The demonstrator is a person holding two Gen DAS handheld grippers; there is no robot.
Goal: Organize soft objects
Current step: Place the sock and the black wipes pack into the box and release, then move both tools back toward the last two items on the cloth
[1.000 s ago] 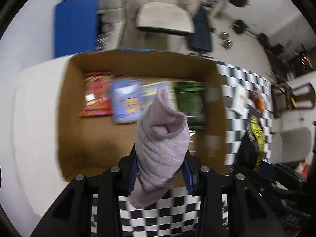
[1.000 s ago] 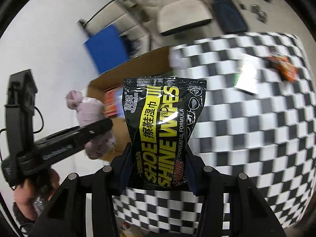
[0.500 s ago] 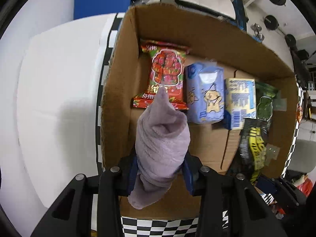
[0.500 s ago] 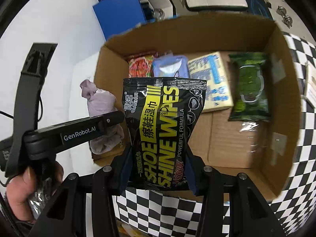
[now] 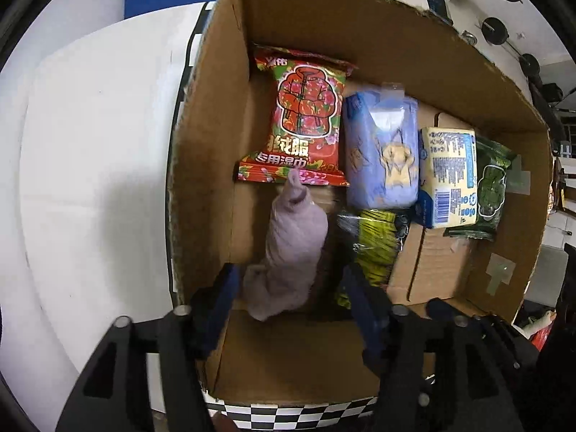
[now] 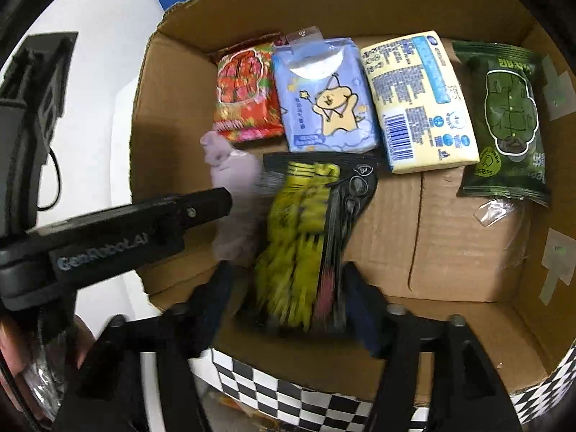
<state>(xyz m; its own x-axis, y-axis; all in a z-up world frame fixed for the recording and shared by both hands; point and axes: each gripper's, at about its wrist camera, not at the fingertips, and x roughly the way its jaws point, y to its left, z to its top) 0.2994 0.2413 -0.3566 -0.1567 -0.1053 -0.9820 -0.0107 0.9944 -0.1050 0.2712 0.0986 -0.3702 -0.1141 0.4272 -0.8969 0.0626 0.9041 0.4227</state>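
Cardboard box (image 5: 201,115) holds four packs in a row along the far wall: red (image 5: 306,118), blue (image 5: 381,151), yellow (image 5: 450,176), green (image 5: 493,190). Purple rolled cloth (image 5: 293,248) now lies on the box floor, left side, long axis pointing at the red pack. Left gripper (image 5: 291,284) fingers spread wide, clear of it; 0.5 s ago they pinched it. Black-yellow wipes pack (image 6: 309,234) falls blurred beside the cloth, top toward the blue pack. Right gripper (image 6: 288,288) also sprung apart, vs clamped before.
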